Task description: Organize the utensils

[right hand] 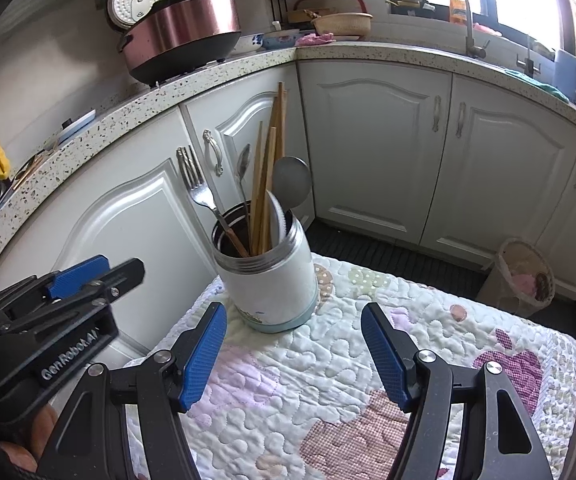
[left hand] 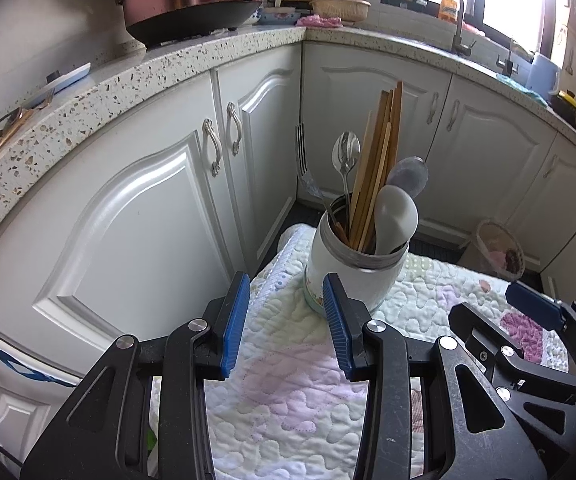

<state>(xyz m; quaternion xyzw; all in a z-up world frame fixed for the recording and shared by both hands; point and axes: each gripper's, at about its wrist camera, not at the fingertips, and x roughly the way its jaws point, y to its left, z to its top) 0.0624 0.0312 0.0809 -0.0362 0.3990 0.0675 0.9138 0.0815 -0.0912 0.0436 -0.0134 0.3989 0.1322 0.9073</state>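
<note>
A white holder jar (left hand: 352, 276) (right hand: 272, 284) stands on a quilted pad (left hand: 288, 392) (right hand: 328, 392). It holds wooden chopsticks (left hand: 380, 168) (right hand: 268, 168), a metal fork (left hand: 302, 160) (right hand: 196, 184), a metal spoon (left hand: 345, 152), a white plastic spoon (left hand: 394, 216) and a grey round spoon (left hand: 408, 176) (right hand: 292, 178). My left gripper (left hand: 284, 320) is open and empty, just left of and in front of the jar. My right gripper (right hand: 292, 348) is open and empty, in front of the jar. The right gripper shows at the right of the left wrist view (left hand: 536, 304).
White cabinet doors (left hand: 128, 216) (right hand: 376, 152) stand behind the pad under a speckled counter (left hand: 88, 92) (right hand: 128, 108). A rice cooker (right hand: 180, 28), baskets and a faucet (right hand: 460, 8) are on the counter. A small bin (right hand: 524, 276) sits on the floor at right.
</note>
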